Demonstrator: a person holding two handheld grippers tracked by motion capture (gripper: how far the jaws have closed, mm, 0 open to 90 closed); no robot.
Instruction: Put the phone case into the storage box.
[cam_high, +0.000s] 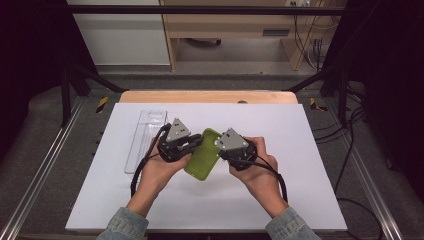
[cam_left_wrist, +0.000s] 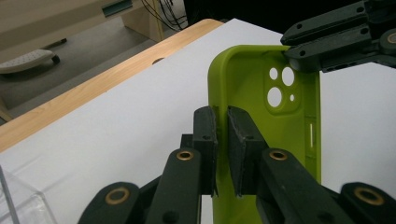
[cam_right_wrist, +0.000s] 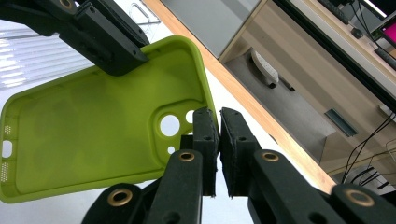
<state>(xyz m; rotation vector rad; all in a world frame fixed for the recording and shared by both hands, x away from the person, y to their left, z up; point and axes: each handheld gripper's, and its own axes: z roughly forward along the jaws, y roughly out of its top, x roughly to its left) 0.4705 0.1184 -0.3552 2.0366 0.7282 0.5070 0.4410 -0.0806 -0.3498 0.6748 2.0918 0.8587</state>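
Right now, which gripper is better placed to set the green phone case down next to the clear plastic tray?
Probably the left gripper: it pinches the green phone case on the side nearer the clear tray. The right gripper grips the camera corner, farther away.

White counter with a wooden strip along its far edge. A clear plastic tray lies flat on it near the far left corner, long side running front to back.

Readable text: none on any surface.
Phone case: plain green, no brand or lettering visible.
Far cabinet label: possibly printed, too blurred to read.
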